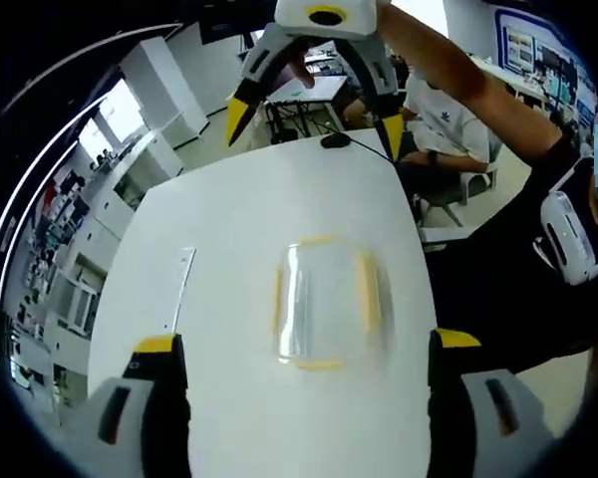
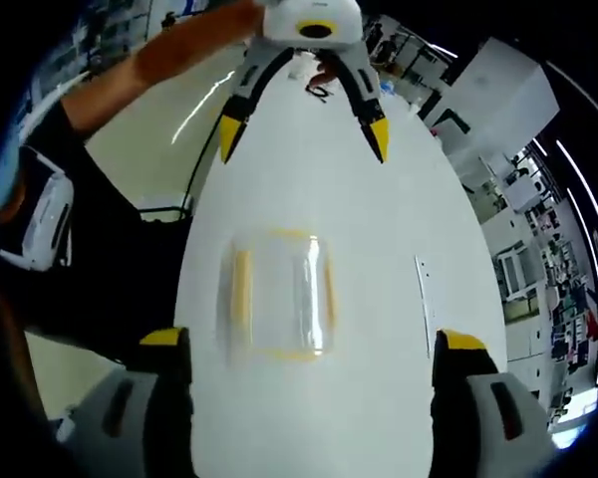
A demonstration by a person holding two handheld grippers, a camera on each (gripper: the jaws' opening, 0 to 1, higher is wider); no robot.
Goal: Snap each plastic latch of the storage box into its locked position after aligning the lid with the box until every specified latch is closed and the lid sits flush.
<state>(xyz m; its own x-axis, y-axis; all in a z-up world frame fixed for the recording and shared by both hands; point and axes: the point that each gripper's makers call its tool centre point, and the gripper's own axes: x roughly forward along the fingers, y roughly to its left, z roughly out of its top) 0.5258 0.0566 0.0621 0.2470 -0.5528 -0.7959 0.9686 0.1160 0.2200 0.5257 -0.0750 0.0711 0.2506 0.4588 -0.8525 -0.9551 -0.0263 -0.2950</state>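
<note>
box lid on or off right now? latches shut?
Lid looks on: the box shows one clear shape with yellow latches along its edges. Latches shut or not: cannot tell, too blurred. Both tools open, apart from it.

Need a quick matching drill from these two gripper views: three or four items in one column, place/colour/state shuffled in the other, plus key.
Column 1:
1. storage box
2. latches
3. right gripper
4. table

Column 2:
A. yellow
B. open, hanging above the table's far end in the left gripper view
C. clear, lying mid-table
D. white, bare around the box

Pairs: 1-C, 2-A, 3-B, 4-D
</note>
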